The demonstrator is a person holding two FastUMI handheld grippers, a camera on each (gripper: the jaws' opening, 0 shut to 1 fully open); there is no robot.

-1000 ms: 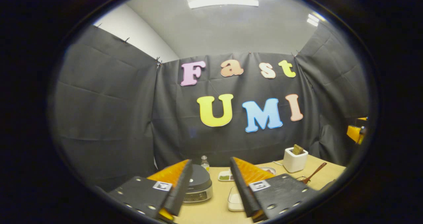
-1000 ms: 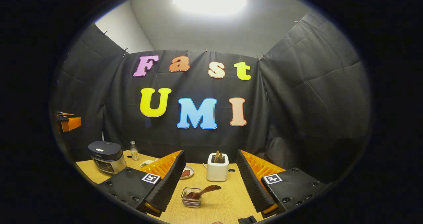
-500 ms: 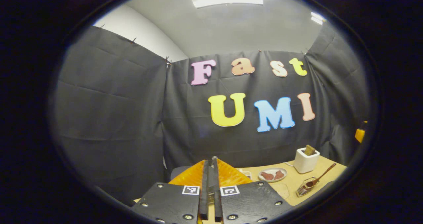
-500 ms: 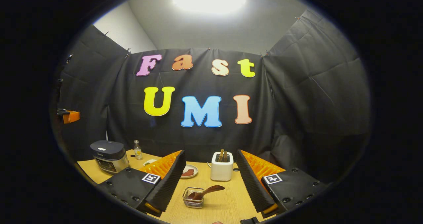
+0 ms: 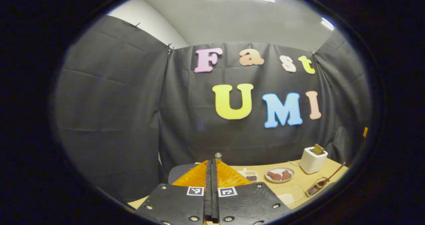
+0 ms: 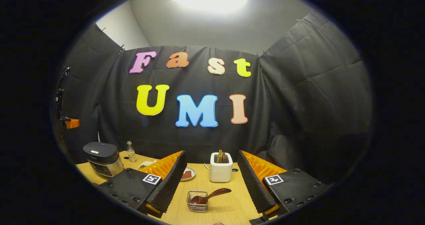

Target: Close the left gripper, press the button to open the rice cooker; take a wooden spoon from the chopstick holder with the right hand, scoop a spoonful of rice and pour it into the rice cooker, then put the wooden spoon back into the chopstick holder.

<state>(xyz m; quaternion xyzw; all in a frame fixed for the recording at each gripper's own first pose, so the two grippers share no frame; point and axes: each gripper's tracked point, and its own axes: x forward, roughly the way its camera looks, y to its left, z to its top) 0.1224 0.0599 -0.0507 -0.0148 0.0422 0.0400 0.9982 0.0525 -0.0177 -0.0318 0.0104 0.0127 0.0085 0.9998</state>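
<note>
we see the white square chopstick holder with wooden utensils standing in it near the wooden worktop's far edge, a small wire basket holding a brown wooden spoon, and the lidded grey rice cooker at the worktop's left edge. our left gripper is clenched on nothing; our right gripper is spread wide, empty. no writing is legible.
</note>
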